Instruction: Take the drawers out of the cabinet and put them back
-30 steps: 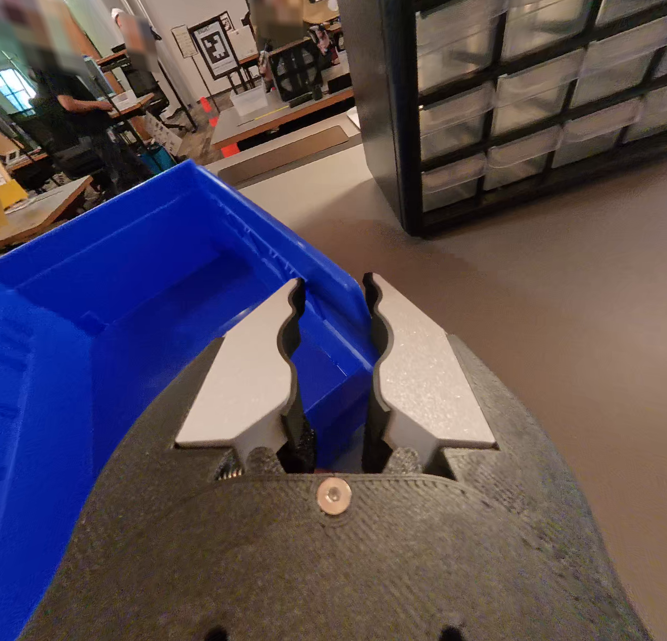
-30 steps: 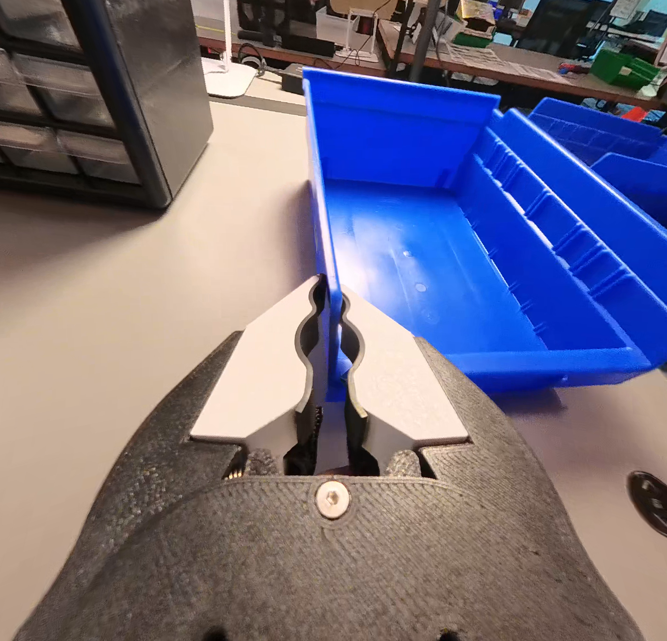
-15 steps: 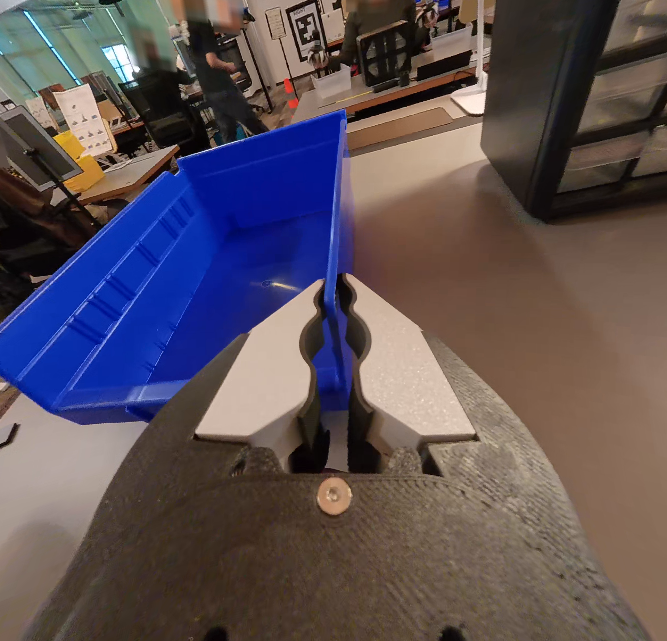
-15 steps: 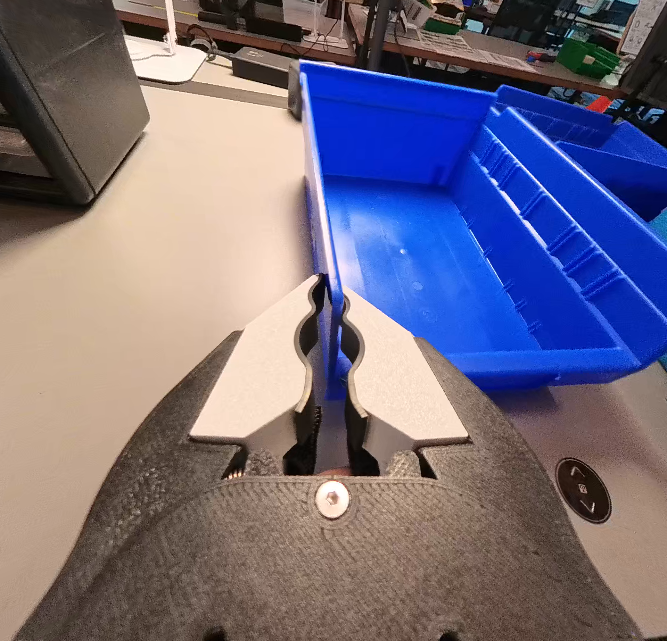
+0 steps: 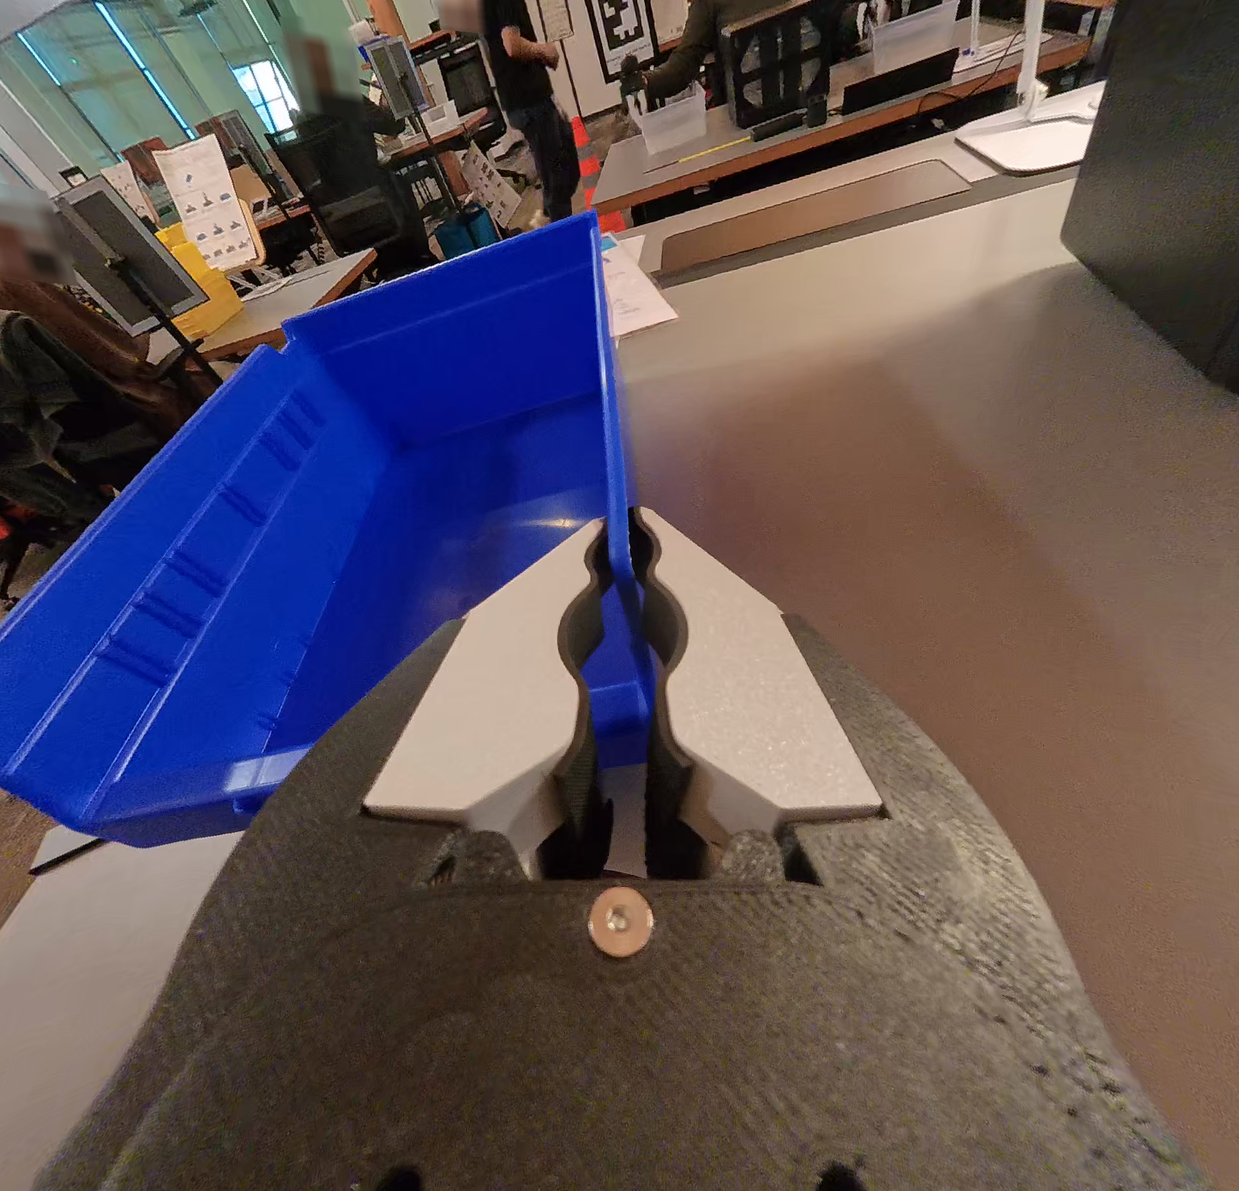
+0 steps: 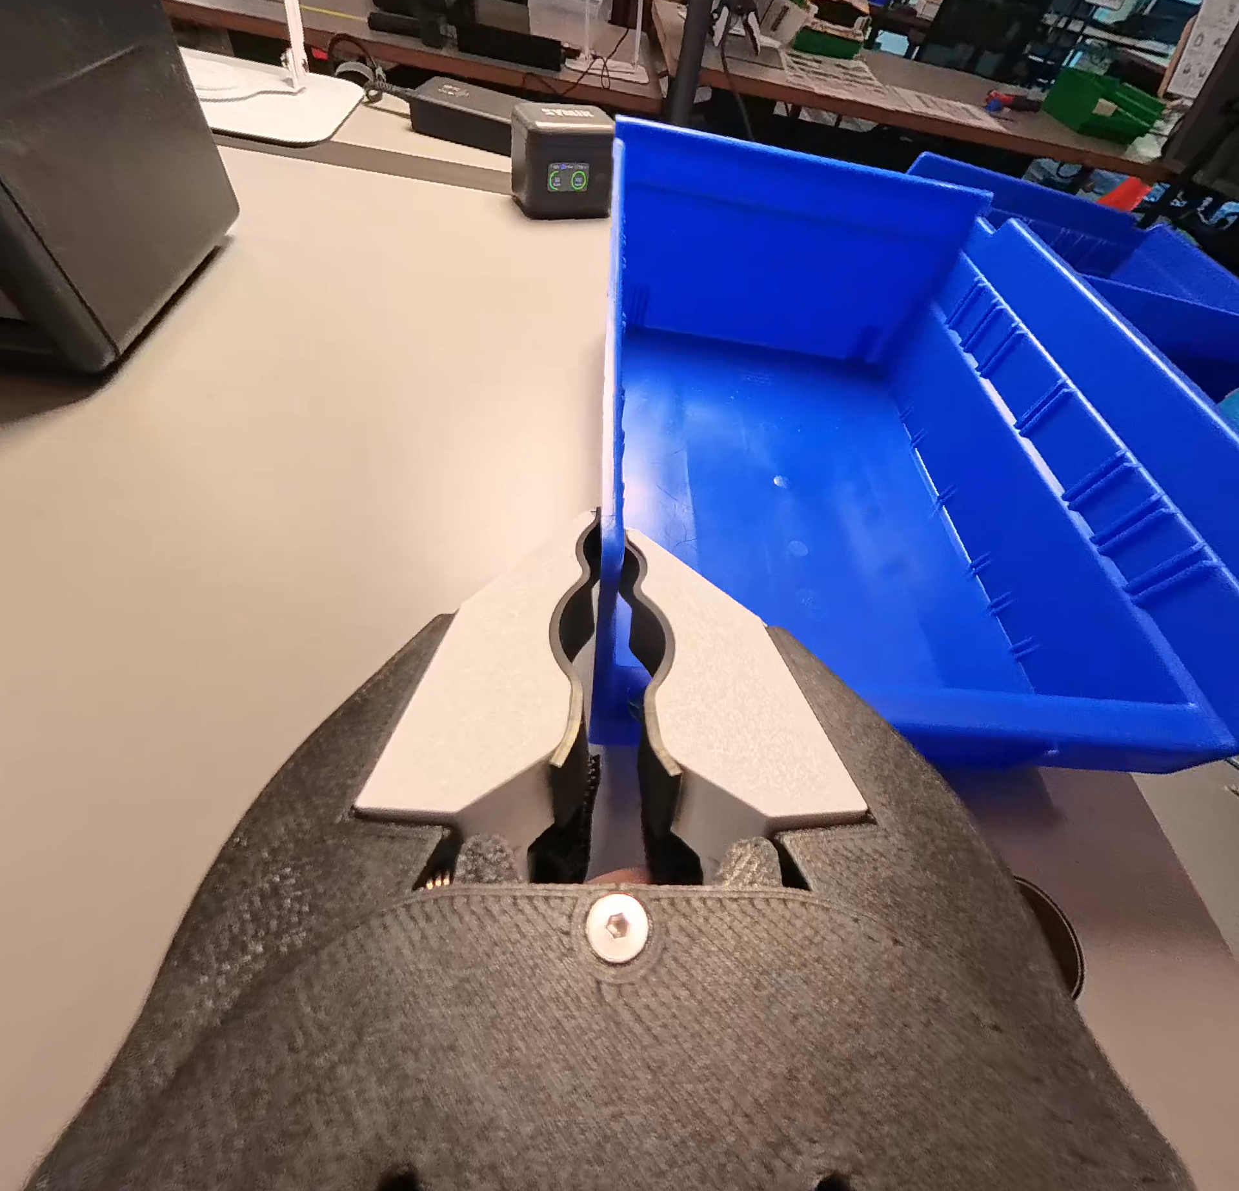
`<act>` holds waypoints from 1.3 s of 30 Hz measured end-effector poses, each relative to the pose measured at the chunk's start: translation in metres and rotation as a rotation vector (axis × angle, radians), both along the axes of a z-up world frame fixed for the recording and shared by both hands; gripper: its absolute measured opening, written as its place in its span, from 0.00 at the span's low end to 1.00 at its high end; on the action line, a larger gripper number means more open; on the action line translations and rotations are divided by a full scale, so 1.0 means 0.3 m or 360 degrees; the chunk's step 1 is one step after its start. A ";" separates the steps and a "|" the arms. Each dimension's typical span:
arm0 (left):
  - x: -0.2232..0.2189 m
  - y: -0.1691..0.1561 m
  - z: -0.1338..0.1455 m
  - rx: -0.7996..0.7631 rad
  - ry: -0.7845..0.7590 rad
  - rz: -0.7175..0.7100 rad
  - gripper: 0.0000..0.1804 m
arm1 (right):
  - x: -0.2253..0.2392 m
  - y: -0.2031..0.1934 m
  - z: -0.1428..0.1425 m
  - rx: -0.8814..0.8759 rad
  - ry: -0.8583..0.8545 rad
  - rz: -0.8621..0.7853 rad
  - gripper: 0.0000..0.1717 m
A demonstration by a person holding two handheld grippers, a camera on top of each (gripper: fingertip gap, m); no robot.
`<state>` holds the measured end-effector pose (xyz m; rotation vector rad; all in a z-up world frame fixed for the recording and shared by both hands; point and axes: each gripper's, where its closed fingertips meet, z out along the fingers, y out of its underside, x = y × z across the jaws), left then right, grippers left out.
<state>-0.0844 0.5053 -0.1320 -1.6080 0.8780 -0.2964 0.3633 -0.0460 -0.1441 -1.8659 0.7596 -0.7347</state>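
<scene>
Each hand-held gripper — left [image 5: 620, 542], right [image 6: 609, 542] — is clamped tight on a side wall of a blue bin [image 6: 838, 522], whose long axis runs straight ahead — cabinet [image 6: 100, 153] off beside.

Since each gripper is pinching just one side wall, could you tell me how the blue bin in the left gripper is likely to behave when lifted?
The blue bin looks like thin moulded plastic and is empty, so probably light. The left gripper clamps only the rim of one long wall, so the bin may tilt or sag away from it. The glossy surface suggests it could slip between the pads.
</scene>
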 end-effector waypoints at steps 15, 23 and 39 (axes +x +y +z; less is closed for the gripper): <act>0.000 0.051 0.001 0.0026 0.0019 -0.0093 0.01 | 0.028 0.015 0.001 -0.0010 -0.0021 0.0044 0.01; -0.008 0.052 0.003 0.0022 0.0017 -0.0111 0.02 | 0.035 0.018 0.003 -0.0033 -0.0020 0.0051 0.02; 0.340 -0.287 0.452 0.0131 -0.0751 -0.0821 0.29 | -0.357 0.436 0.345 0.0711 -0.0222 0.0921 0.33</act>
